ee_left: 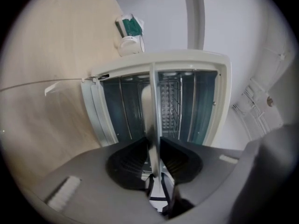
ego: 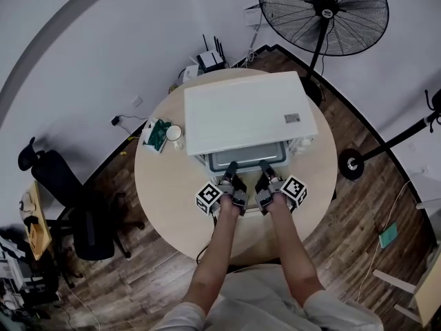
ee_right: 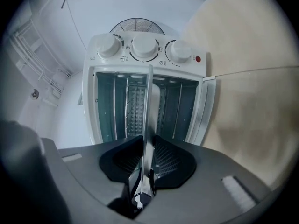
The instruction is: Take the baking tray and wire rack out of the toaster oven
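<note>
A white toaster oven (ego: pixel 244 109) stands on a round table with its door (ee_left: pixel 96 118) folded open. A thin metal baking tray (ee_left: pixel 153 92) (ee_right: pixel 149 90) shows edge-on in both gripper views and sticks out of the oven mouth (ego: pixel 247 158). My left gripper (ego: pixel 231 169) (ee_left: pixel 154 146) is shut on its front edge at the left. My right gripper (ego: pixel 265 166) (ee_right: pixel 148 146) is shut on the same edge at the right. The wire rack (ee_left: pixel 171 106) (ee_right: pixel 136 107) sits deeper inside the oven. The oven's knobs (ee_right: pixel 144 47) show in the right gripper view.
A white cup (ego: pixel 173 134) and a green-and-white box (ego: pixel 156 134) lie on the round table (ego: pixel 165 185) left of the oven. A standing fan (ego: pixel 324 16) is behind the table, a router (ego: pixel 210 61) at the wall, an office chair (ego: pixel 76 205) on the left.
</note>
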The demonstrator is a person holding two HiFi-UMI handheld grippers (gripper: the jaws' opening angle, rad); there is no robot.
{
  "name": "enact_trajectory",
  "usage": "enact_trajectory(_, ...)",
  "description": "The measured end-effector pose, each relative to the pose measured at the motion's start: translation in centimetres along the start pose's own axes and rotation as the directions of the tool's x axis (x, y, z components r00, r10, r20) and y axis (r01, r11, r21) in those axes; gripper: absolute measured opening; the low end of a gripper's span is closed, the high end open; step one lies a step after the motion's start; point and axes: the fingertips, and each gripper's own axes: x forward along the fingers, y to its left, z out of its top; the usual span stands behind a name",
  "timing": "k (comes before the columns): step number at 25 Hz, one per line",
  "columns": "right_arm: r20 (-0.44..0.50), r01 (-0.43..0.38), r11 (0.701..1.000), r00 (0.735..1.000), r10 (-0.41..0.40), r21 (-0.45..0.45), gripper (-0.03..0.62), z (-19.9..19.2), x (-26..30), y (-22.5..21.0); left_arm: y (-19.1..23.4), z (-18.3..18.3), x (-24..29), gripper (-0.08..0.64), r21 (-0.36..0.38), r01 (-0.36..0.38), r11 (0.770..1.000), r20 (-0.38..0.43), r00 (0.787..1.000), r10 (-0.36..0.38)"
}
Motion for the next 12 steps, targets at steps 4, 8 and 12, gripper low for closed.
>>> enact_trajectory(4, 0.005, 0.002, 1.0, 1.0, -0.002, 0.002, 0.078, -0.5, -1.3, -0.2, 0.2, -0.7, -1.1, 0.138, -0.005, -0.004, 1.0, -0.011, 1.0, 0.004)
enact_trajectory(8, 0.006, 0.004, 1.0, 1.0, -0.004, -0.001, 0.077, -1.0, -2.8, -0.3, 0.4, -1.6, -2.4, 0.138, -0.007, -0.005, 1.0, -0.025, 1.0, 0.005)
enact_trajectory(12, 0.005, 0.009, 1.0, 1.0, -0.009, 0.002, 0.075, -1.8, -4.5, -0.6, 0.9, -2.7, -4.0, 0.138, -0.009, -0.008, 1.0, -0.042, 0.999, 0.008)
